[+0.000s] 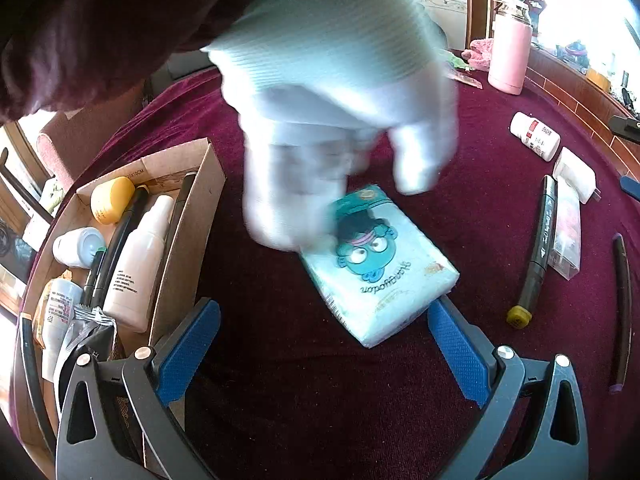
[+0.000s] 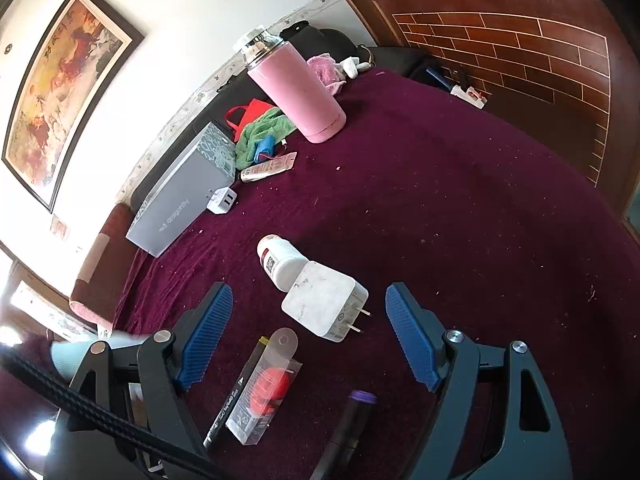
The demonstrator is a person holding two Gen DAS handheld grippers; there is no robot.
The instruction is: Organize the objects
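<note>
Right now the left gripper (image 1: 324, 344) has its jaws wide apart, empty. Just ahead, between the two pads and slightly toward the right one, lies the tissue pack (image 1: 380, 264) on the maroon cloth (image 1: 280, 360), long axis running diagonally, near corner almost touching the right pad. A gloved hand (image 1: 340, 120), blurred, rests on its far end. Box (image 1: 188, 216) of sorted items sits at the cloth's left edge. The right gripper (image 2: 308, 332) is also spread apart, empty, over the charger (image 2: 320, 304) and bottle (image 2: 280, 260). Left is nearer the pack.
</note>
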